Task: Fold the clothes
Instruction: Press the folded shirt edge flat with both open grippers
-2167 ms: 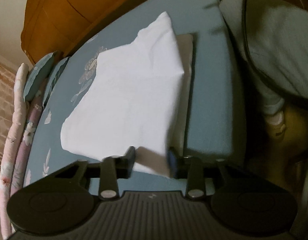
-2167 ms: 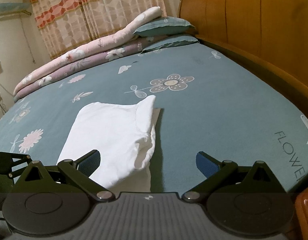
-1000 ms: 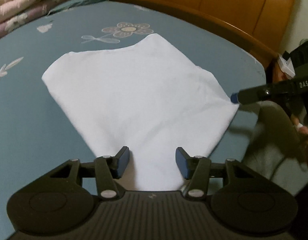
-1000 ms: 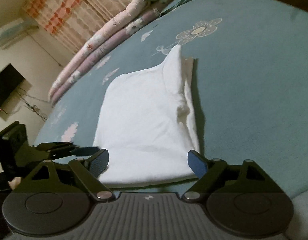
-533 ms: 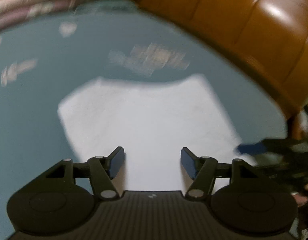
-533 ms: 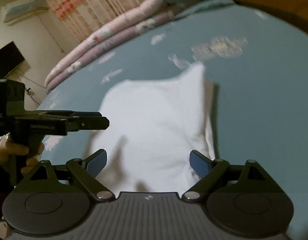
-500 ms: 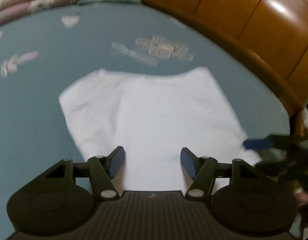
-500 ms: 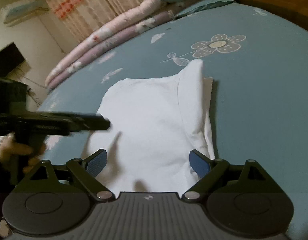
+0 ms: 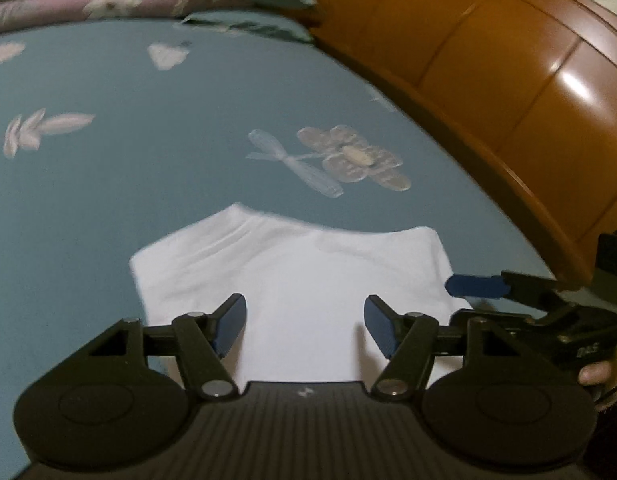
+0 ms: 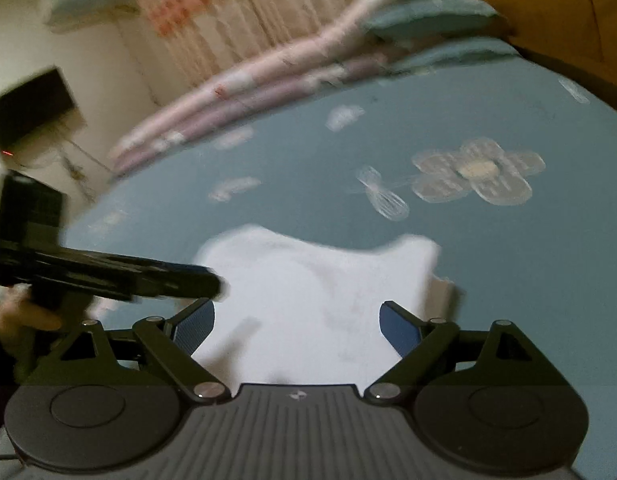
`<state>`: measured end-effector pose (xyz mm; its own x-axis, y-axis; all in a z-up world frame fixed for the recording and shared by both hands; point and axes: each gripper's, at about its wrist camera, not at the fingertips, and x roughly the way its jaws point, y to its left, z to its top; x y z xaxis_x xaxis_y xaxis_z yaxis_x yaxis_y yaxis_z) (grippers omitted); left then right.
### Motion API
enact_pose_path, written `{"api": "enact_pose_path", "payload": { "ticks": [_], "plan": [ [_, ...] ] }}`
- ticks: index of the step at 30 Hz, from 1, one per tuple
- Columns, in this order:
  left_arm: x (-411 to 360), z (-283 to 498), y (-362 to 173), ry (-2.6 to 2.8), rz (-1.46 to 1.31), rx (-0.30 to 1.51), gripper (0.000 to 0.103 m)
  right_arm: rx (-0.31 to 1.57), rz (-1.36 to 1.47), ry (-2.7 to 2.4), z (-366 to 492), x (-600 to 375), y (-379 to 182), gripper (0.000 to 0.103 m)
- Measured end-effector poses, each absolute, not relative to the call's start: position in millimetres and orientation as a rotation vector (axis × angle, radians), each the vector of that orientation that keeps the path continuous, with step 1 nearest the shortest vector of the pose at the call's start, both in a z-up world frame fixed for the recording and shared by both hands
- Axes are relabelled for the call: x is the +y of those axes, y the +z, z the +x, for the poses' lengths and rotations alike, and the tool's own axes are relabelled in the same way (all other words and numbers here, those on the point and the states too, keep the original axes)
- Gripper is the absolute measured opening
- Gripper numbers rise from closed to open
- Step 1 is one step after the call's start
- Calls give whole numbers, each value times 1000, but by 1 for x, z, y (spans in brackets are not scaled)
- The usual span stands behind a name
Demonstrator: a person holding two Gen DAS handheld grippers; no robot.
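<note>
- Your white folded garment (image 9: 308, 280) lies flat on the blue flowered bedsheet (image 9: 128, 168), near the bed's front edge, just short of the printed flower (image 9: 352, 158).
- Your left gripper (image 9: 304, 320) hangs over the garment's near edge, jaws apart and gripping nothing.
- Your right gripper (image 10: 296, 324) is spread wide above the cloth, also gripping nothing.
- The wooden headboard (image 9: 488, 60) runs along the right edge.

My two handheld grippers: black frames, blue pads.
My left gripper (image 9: 305, 322) has ribbed grey housing, round black discs at five and seven o'clock, silver pivot screws, angled black linkages; my right gripper (image 10: 297, 328) looks identical, with a small logo centred.
</note>
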<state>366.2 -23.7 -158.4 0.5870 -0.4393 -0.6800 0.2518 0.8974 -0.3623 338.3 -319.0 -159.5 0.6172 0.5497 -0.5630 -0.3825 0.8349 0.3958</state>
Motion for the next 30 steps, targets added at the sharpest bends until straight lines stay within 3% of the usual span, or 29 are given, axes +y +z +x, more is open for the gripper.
{"api": "enact_pose_path", "payload": {
  "ticks": [12,17,30],
  "plan": [
    [-22,388,-141,-414,-220,752,68,656,244,539,351,-322,-153,90],
    [-22,414,-164,-368,-212,816,67,705,271,502,365,-319,-170,90],
    [-34,416,-142,-452,-264,786,71,655,350,473,298,-329,-148,96]
  ]
}}
